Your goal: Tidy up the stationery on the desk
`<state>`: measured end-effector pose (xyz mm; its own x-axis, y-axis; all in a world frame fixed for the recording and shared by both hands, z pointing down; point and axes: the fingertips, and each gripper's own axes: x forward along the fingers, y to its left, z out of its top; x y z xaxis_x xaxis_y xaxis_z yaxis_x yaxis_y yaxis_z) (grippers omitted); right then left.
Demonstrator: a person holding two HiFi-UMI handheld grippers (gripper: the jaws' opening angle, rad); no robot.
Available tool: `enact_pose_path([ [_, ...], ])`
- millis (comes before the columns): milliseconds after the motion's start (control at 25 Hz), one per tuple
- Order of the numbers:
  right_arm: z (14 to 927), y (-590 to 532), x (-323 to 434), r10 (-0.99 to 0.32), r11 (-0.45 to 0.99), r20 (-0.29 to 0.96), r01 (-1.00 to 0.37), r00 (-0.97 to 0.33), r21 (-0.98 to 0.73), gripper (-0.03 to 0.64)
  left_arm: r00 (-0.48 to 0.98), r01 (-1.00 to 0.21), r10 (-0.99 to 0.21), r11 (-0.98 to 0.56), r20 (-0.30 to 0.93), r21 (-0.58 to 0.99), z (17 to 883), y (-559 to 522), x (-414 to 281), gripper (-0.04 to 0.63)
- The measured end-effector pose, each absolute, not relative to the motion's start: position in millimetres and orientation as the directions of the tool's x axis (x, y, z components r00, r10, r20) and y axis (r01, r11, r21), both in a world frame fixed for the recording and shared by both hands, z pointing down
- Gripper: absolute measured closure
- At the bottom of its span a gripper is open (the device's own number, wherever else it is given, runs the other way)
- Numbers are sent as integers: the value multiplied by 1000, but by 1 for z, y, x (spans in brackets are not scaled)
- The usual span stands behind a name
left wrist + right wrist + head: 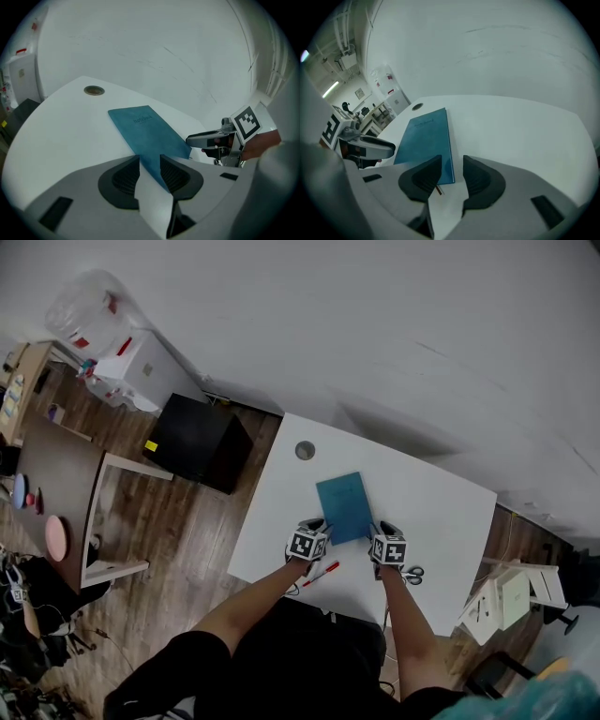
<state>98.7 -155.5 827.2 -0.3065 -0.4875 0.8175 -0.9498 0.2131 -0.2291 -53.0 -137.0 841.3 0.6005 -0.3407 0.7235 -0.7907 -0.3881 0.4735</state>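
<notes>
A teal notebook (344,507) lies flat in the middle of the white desk (441,512). My left gripper (317,525) sits at its near left corner and my right gripper (382,529) at its near right corner. In the left gripper view the notebook (145,131) tapers down into the narrow gap of the left gripper (150,165), whose jaws stand slightly apart and grip nothing. In the right gripper view the right gripper (452,168) is also narrowly open, with the notebook's (425,140) corner and a thin bookmark ribbon (438,189) just ahead of its left jaw.
A red pen (322,573) lies near the desk's front edge beneath the left gripper. Scissors (412,573) lie just right of the right gripper. A round cable hole (305,450) is at the far left corner. A black cabinet (197,442) stands left of the desk.
</notes>
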Motion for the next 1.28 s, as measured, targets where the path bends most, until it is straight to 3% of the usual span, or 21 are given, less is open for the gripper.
enact_pose_path([
  [280, 835, -149, 82, -433, 246, 818, -922, -380, -299, 482, 600, -798, -317, -295, 734, 525, 836, -132, -57, 461],
  [400, 833, -141, 74, -423, 261, 812, -912, -402, -315, 483, 582, -810, -345, -321, 736, 490, 834, -135, -61, 551],
  [1280, 841, -91, -13, -354, 288, 825, -890, -441, -353, 483, 552, -825, -322, -348, 769, 446, 838, -135, -142, 525],
])
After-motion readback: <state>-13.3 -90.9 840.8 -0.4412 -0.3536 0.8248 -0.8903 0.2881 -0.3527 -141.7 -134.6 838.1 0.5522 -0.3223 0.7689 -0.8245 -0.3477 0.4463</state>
